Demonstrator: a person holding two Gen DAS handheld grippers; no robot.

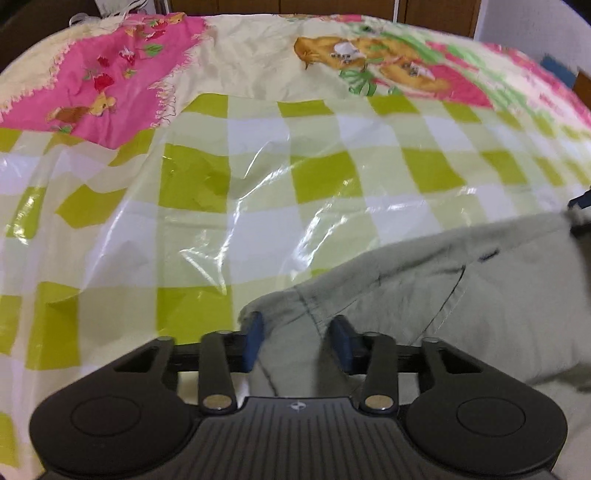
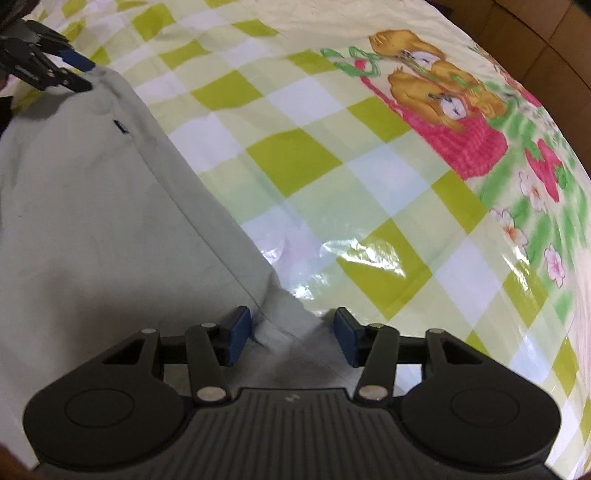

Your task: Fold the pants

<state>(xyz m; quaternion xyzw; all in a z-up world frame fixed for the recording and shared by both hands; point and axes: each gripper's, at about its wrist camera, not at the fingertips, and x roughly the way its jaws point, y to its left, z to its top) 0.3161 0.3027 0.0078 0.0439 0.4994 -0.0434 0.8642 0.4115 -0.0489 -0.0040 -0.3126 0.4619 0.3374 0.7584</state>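
Pale grey-green pants (image 1: 461, 295) lie flat on a green-and-white checked plastic sheet (image 1: 295, 166). My left gripper (image 1: 298, 341) points down at one corner of the pants. Its blue pads stand apart, and cloth lies between them without being pinched. In the right wrist view the pants (image 2: 92, 203) fill the left side, with a small dark tag (image 2: 120, 126) near their edge. My right gripper (image 2: 291, 338) straddles the near corner, also open over the cloth. The left gripper (image 2: 83, 74) shows at the far corner, top left.
The glossy, wrinkled sheet (image 2: 295, 155) spreads beyond the pants and carries a bear-and-strawberry print (image 2: 443, 96) on the right. A pink printed patch (image 1: 122, 81) lies far left. Brown wooden furniture (image 1: 436, 11) stands behind the bed.
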